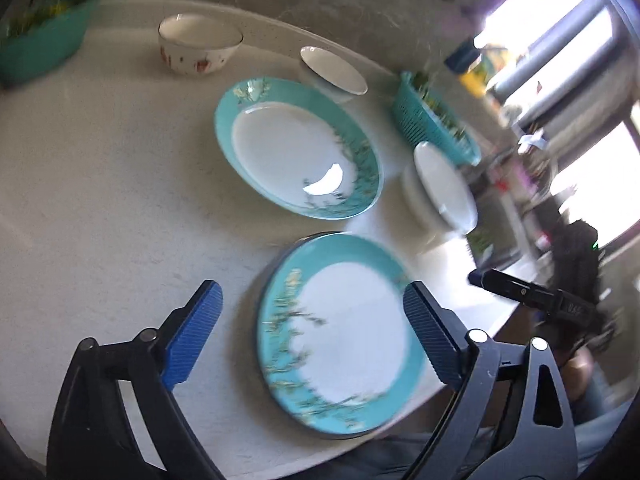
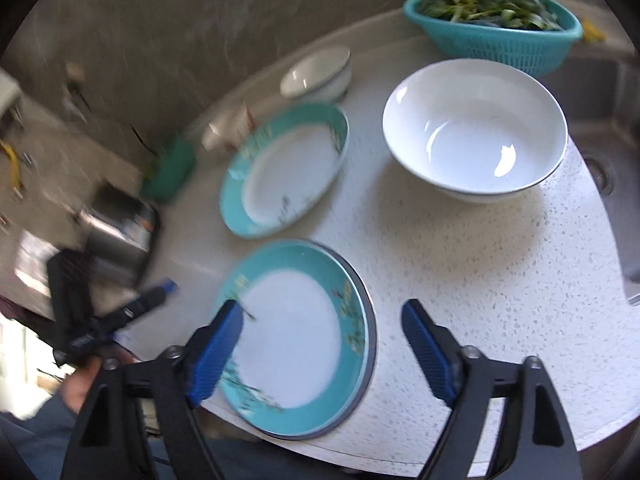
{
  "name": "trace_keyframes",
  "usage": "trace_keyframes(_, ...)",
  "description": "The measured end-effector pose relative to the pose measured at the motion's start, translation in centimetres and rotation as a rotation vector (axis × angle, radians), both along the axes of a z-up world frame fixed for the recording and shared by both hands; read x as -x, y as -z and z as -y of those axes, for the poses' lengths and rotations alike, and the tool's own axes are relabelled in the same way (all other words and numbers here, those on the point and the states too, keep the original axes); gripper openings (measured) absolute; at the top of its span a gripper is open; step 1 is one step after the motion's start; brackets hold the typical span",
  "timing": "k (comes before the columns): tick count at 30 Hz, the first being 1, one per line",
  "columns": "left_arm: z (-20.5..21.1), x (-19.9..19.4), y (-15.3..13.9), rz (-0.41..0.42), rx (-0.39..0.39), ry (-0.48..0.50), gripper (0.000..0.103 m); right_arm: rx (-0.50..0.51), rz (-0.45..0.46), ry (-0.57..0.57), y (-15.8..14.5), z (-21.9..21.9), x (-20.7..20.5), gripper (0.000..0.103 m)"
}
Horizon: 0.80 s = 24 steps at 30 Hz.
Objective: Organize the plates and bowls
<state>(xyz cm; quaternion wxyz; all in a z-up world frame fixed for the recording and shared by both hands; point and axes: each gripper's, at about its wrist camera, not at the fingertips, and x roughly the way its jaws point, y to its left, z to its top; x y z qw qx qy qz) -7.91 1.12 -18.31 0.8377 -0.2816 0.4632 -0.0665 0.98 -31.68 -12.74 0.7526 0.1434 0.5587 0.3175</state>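
Near the counter's front edge a teal-rimmed plate (image 1: 340,336) (image 2: 296,340) lies on top of a dark-rimmed plate. My left gripper (image 1: 312,300) hangs open above its left side and holds nothing. My right gripper (image 2: 322,316) is open too, over the plate's right side, and grips nothing. A second teal plate (image 1: 296,148) (image 2: 288,168) lies alone behind the stack. A large white bowl (image 1: 440,188) (image 2: 476,136) stands to the right. A small white bowl (image 1: 334,70) (image 2: 316,74) and a red-patterned bowl (image 1: 200,44) (image 2: 228,128) sit near the wall.
A teal basket of greens (image 1: 436,120) (image 2: 492,20) stands behind the large bowl, and another teal basket (image 1: 40,48) (image 2: 168,172) sits at the far left. A sink (image 2: 600,128) adjoins the counter's right side. The speckled counter (image 2: 480,272) has a curved front edge.
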Motion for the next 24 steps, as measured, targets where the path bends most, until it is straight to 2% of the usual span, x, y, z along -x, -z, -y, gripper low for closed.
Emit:
trace_keyframes(1, -0.3, 0.1, 0.5, -0.011, 0.079, -0.041, 0.093, -0.089, -0.014, 0.02, -0.2, 1.1, -0.3, 0.095)
trace_keyframes(3, -0.2, 0.3, 0.8, -0.009, 0.156, -0.095, 0.096, -0.297, -0.068, 0.075, 0.0, 3.7, -0.9, 0.103)
trace_keyframes(6, 0.8, 1.0, 1.0, -0.029, 0.25, -0.145, 0.097, -0.529, -0.113, 0.122, 0.4, 6.4, -1.6, 0.103)
trace_keyframes(8, 2.4, 1.5, 0.9, -0.05, 0.274, -0.146, 0.097, -0.621, -0.11, 0.115, 0.3, 7.0, -1.8, 0.103)
trace_keyframes(11, 4.1, 2.5, 0.0, -0.047, 0.25, -0.117, 0.097, -0.756, -0.12, 0.112, 0.1, 6.9, -1.8, 0.103)
trace_keyframes(13, 4.5, 2.9, -0.4, -0.077, 0.217, -0.123, 0.097, -0.79, -0.12, 0.107, 0.0, 6.3, -2.0, 0.103)
trace_keyframes(16, 3.7, 3.5, -0.8, -0.09, 0.191, -0.189, 0.103, -0.793, -0.149, 0.105, -0.3, 4.9, -2.3, 0.103)
trace_keyframes(20, 2.3, 3.1, -1.8, -0.078, 0.113, -0.193, 0.103, -0.721, -0.218, 0.184, -0.4, 3.4, -2.3, 0.103)
trace_keyframes(22, 0.4, 2.1, -2.2, -0.04, 0.106, -0.185, 0.103, -0.72, -0.181, 0.191, -1.3, 2.3, -2.5, 0.103)
trace_keyframes(24, -1.7, 0.8, -2.8, -0.007, 0.044, -0.198, 0.103, -0.665, -0.099, 0.132, -2.9, 0.3, -3.0, 0.103)
